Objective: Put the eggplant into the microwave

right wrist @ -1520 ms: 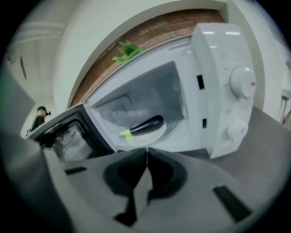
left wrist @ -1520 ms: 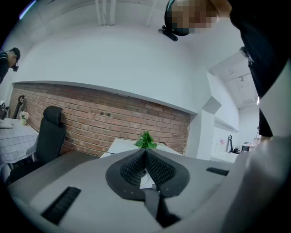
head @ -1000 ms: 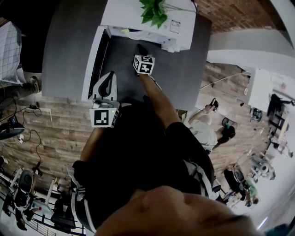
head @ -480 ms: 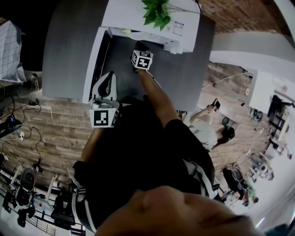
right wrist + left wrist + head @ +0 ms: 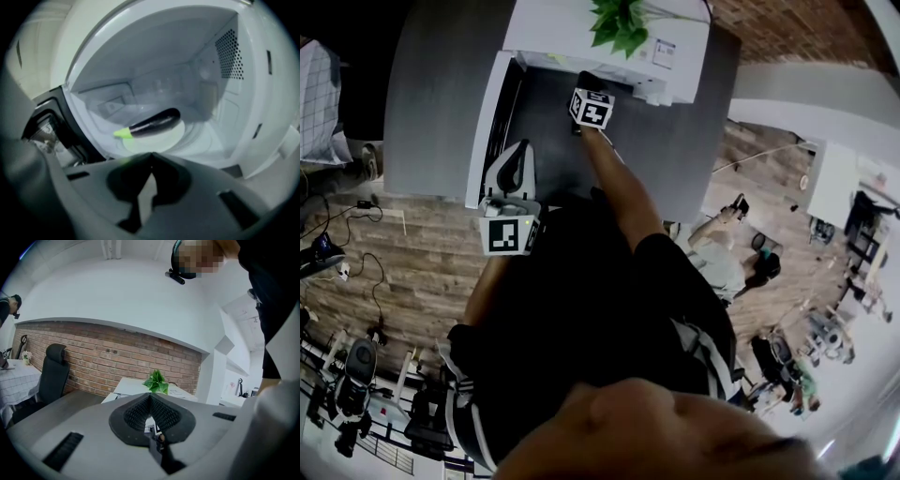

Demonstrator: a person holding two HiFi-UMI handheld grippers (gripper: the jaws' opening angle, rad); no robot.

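Observation:
The dark purple eggplant (image 5: pixel 154 123) with a green stem lies on the round turntable plate (image 5: pixel 161 139) inside the white microwave (image 5: pixel 234 93), apart from my jaws. My right gripper (image 5: pixel 150 155) is shut and empty, just in front of the open cavity. In the head view the right gripper (image 5: pixel 586 82) points into the microwave (image 5: pixel 572 28) mouth, its marker cube behind it. The microwave door (image 5: pixel 486 131) stands open to the left. My left gripper (image 5: pixel 518 155) hangs beside the door, shut, with nothing in it. Its own view shows the left gripper (image 5: pixel 150 395) aimed level over the microwave (image 5: pixel 126 387).
A green plant (image 5: pixel 619 23) stands on top of the microwave, which sits on a dark grey table (image 5: pixel 431 94). A brick wall (image 5: pixel 103 357) and a black office chair (image 5: pixel 52 373) are behind. Wooden floor lies below the table's near edge.
My right gripper has moved a little further toward the microwave mouth, still shut. The left gripper has kept its place. The eggplant has not moved.

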